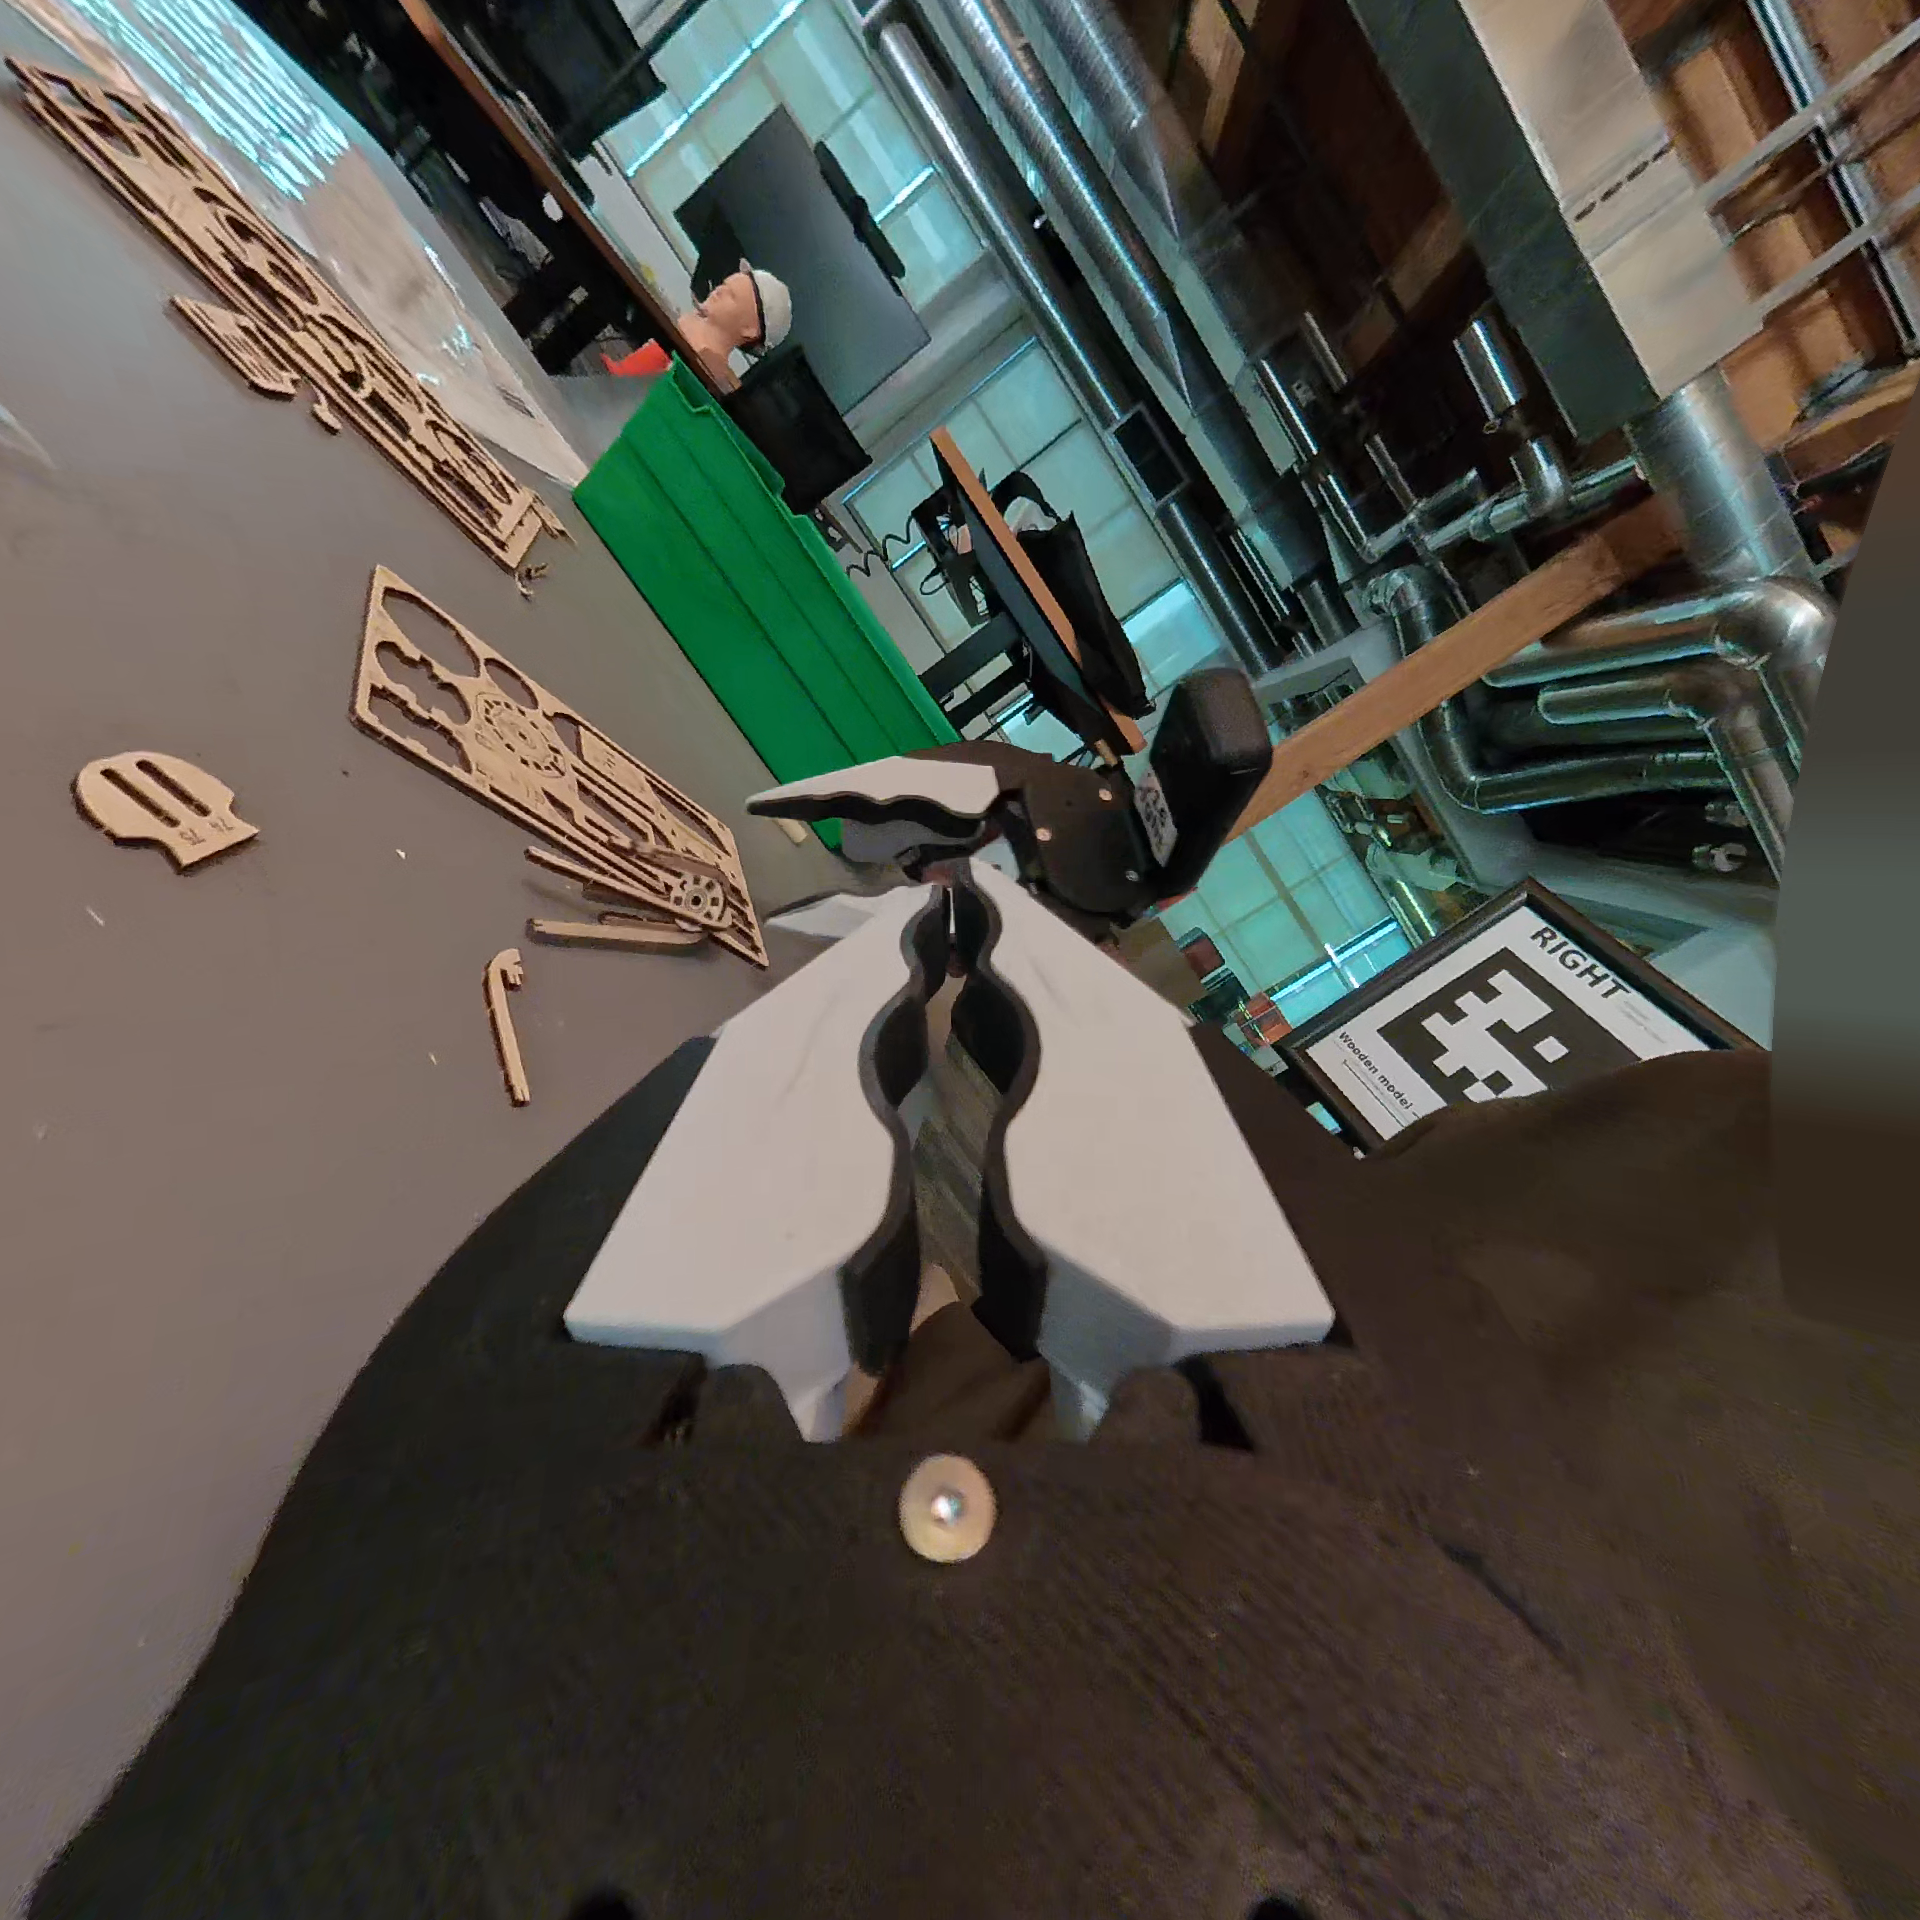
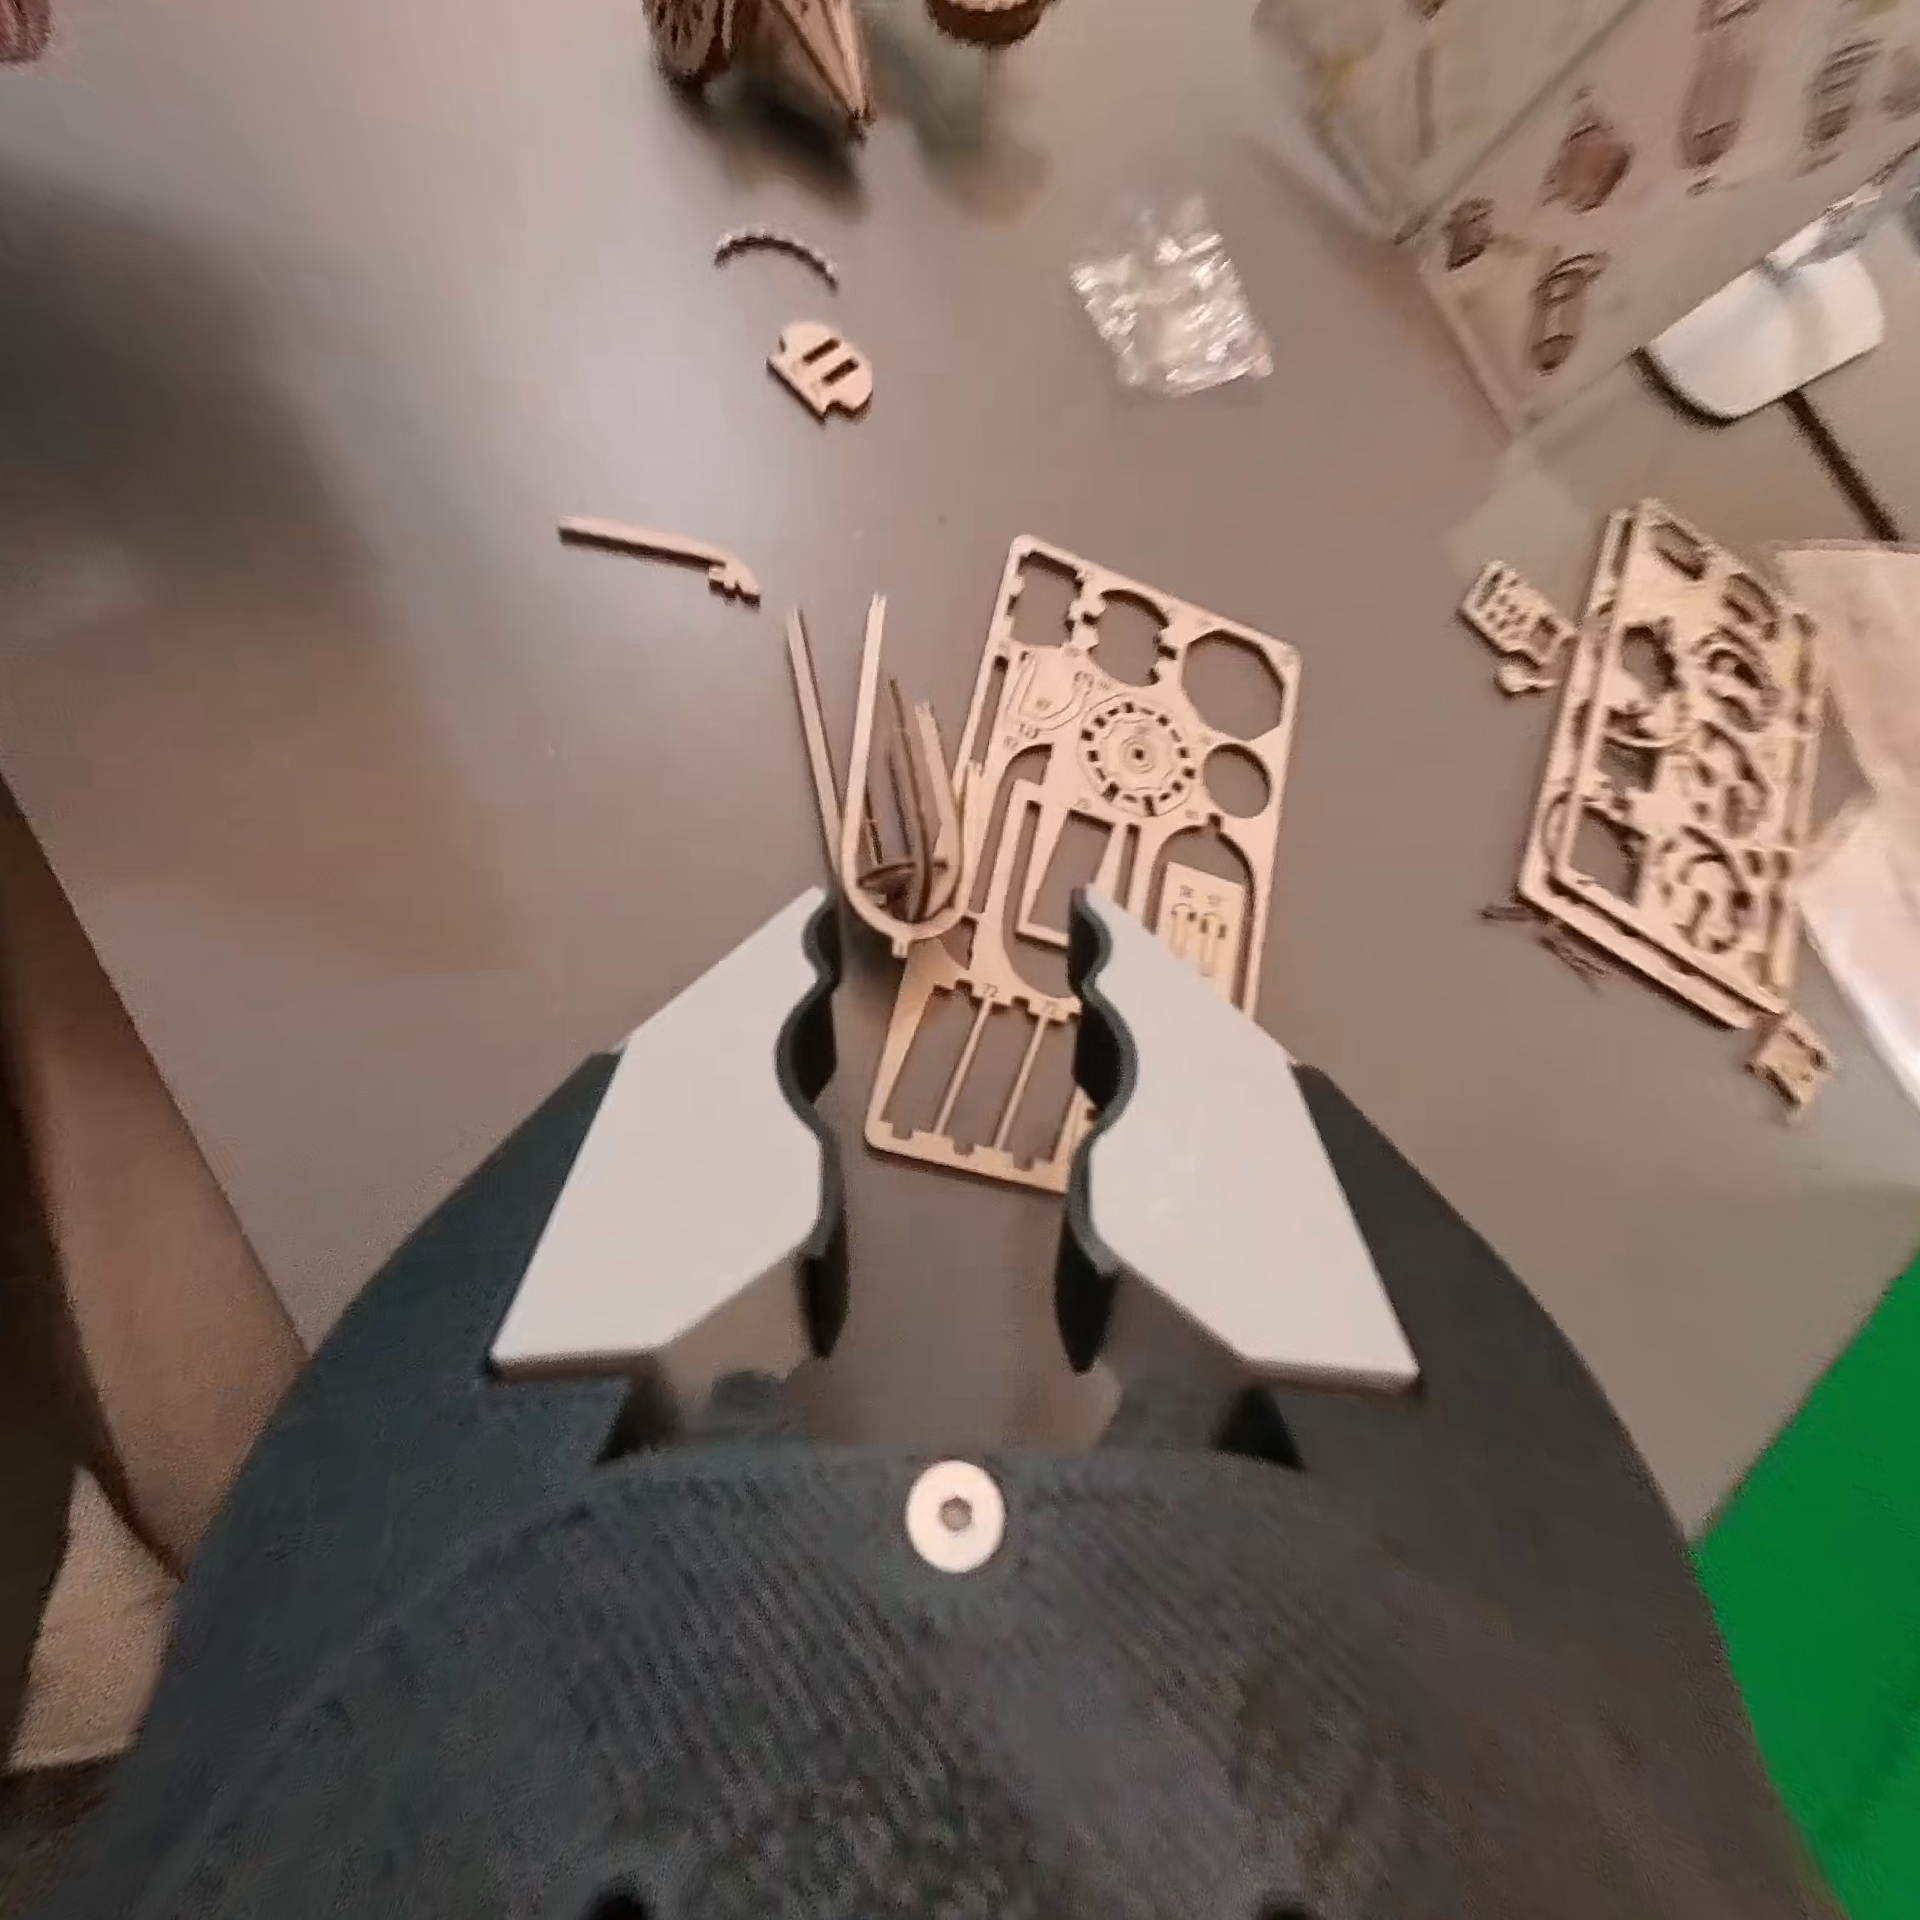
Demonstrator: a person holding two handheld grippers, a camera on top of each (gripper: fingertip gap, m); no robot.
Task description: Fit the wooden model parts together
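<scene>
My left gripper (image 1: 951, 888) is held above the table with its fingertips pressed together. A thin pale sliver shows between them; I cannot tell what it is. My right gripper (image 2: 951, 904) is open and empty, above the near end of a cut-out wooden sheet (image 2: 1101, 831) and a bundle of thin curved strips (image 2: 883, 790). In the left wrist view it (image 1: 883, 821) shows side-on just beyond my left tips. The sheet (image 1: 551, 748), a hooked strip (image 1: 506, 1023) (image 2: 665, 551) and a rounded slotted piece (image 1: 166, 805) (image 2: 821, 369) lie on the grey table.
A stack of part sheets (image 2: 1662, 790) (image 1: 281, 301) lies to the right. A clear plastic bag (image 2: 1169, 301), a curved toothed piece (image 2: 774, 255), instruction pages (image 2: 1558, 156) and a partly built model (image 2: 758, 52) lie farther off. A green bin (image 1: 727, 582) and a framed sign (image 1: 1496, 1029) border the table. About 15 cm separates my left fingertips from my right. Both grippers' tips are roughly 15 cm from the rounded slotted piece (image 2: 821, 369). Look for it in the left wrist view (image 1: 203, 809) too.
</scene>
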